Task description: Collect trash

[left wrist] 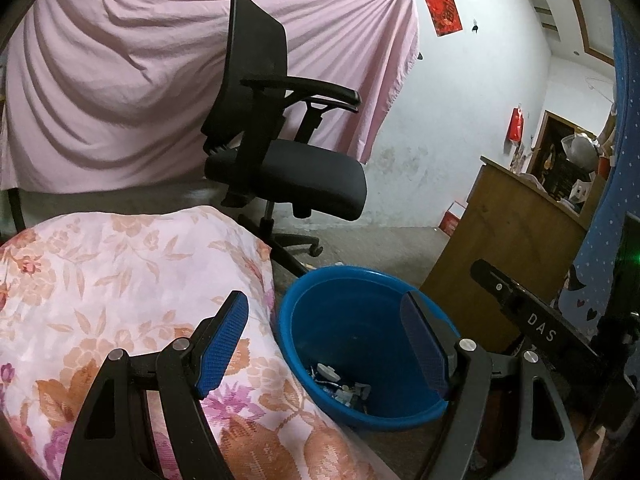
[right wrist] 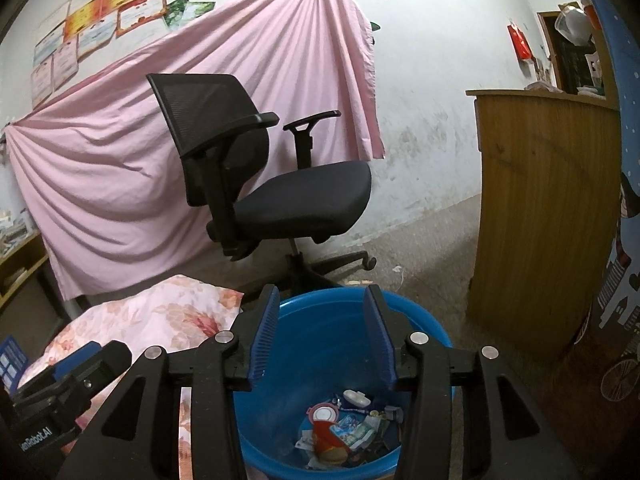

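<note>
We see the blue basin (right wrist: pixel 416 320) on the floor just below and ahead of the right gripper (right wrist: pixel 322 332), whose two fingers (right wrist: pixel 264 332) frame the basin's far rim from above. The trash (right wrist: pixel 344 432) lies heaped at the bottom of the basin, below the fingers and apart from them: a white oval piece, a round pink-rimmed lid, a reddish wrapper and crumpled papers. The white oval piece lies with its long axis roughly across our view; the rest is too jumbled to give a direction. The right fingers stand partly open, with nothing between them. In the left wrist view the left gripper (left wrist: pixel 326 344) has its fingers (left wrist: pixel 222 344) spread wide and empty; one hangs over the floral cloth (left wrist: pixel 120 280), the other over the basin's near rim (left wrist: pixel 288 320), though we cannot tell whether it touches the rim. A black office chair (right wrist: pixel 256 168) stands behind the basin, before a pink sheet (right wrist: pixel 120 168) hung on the wall.
</note>
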